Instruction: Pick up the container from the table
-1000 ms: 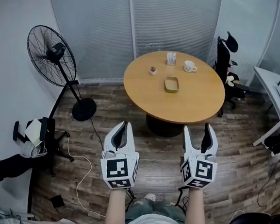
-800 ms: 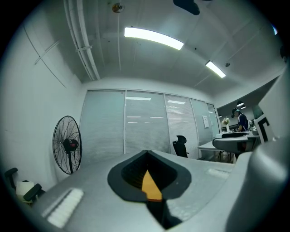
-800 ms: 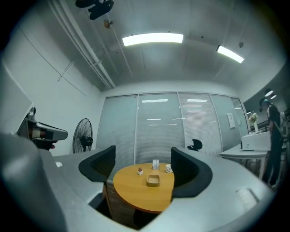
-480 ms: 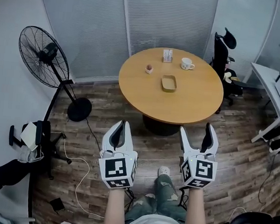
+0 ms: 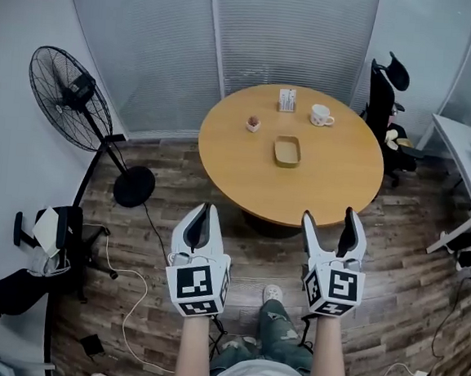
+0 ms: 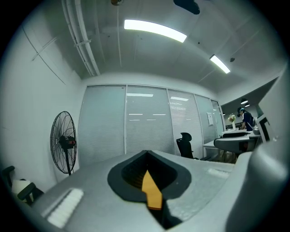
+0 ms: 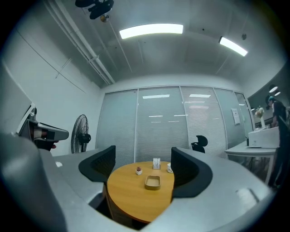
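We've edged nearer the worktop (image 5: 334,188); the container (image 5: 287,152) sits at its middle, untouched. Our left tongs (image 5: 205,211) are pressed together, our right tongs (image 5: 328,221) spread wide, empty, short of its near edge.

The container (image 5: 287,152) lies near the middle of the table (image 5: 333,192). Behind it to the left sits a small pot (image 5: 253,124). At the far edge stands a card holder (image 5: 287,99), with a cup (image 5: 320,115) to its right. A fan (image 5: 67,99) stands on the floor (image 5: 178,186) left of the table, and a chair (image 5: 383,94) behind its right side. The left gripper (image 5: 204,213) and right gripper (image 5: 329,218) hang side by side before the near edge, well apart from the container.
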Action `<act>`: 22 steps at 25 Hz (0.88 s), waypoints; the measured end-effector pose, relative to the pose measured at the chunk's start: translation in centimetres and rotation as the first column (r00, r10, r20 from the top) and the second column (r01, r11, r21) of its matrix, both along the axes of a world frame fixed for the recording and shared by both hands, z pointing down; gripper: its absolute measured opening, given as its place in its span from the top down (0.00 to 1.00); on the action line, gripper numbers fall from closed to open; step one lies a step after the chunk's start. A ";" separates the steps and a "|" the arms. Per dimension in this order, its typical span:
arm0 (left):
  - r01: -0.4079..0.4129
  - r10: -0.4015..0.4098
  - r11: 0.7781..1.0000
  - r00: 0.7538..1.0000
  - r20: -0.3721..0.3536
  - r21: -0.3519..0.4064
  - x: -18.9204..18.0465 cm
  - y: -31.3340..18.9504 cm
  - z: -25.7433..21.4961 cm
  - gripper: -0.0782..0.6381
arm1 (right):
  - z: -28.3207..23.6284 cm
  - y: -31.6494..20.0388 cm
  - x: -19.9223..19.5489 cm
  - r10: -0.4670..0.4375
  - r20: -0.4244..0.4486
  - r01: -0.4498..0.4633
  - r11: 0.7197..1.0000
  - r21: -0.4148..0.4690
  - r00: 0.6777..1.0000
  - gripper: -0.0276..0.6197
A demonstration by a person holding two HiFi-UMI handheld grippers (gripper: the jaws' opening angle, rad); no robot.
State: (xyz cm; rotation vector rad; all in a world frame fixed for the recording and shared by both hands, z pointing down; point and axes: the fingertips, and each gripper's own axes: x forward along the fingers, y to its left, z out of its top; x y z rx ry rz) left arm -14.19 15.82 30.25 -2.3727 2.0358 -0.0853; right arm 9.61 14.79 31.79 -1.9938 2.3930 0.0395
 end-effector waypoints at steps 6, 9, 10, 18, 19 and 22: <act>0.042 -0.042 0.999 0.999 -0.006 -0.006 0.9 -5.7 0.2 0.89 | -0.2 -6.7 1.3 -0.026 -0.006 0.026 1.000 0.000 1.000 0.34; 0.061 -0.061 0.998 0.998 -0.009 -0.006 1.6 -8.9 -0.1 0.89 | -0.5 -10.2 2.0 -0.048 -0.002 0.048 0.999 -0.003 0.999 0.34; 0.064 -0.064 0.998 0.998 -0.008 -0.004 2.0 -10.0 -0.2 0.89 | -0.6 -11.3 2.2 -0.054 0.001 0.054 0.999 -0.003 0.999 0.35; 0.089 -0.089 0.996 0.996 -0.009 0.003 4.8 -17.8 -0.7 0.89 | -0.7 -19.8 4.6 -0.083 0.005 0.083 0.997 -0.007 0.997 0.36; 0.094 -0.094 0.996 0.996 -0.008 0.004 5.0 -18.6 -0.8 0.89 | -0.7 -20.7 4.8 -0.087 0.008 0.087 0.996 -0.010 0.996 0.36; 0.103 -0.103 0.995 0.995 -0.003 -0.004 5.3 -20.4 -0.7 0.89 | -0.3 -22.7 5.1 -0.096 0.011 0.096 0.995 -0.022 0.995 0.37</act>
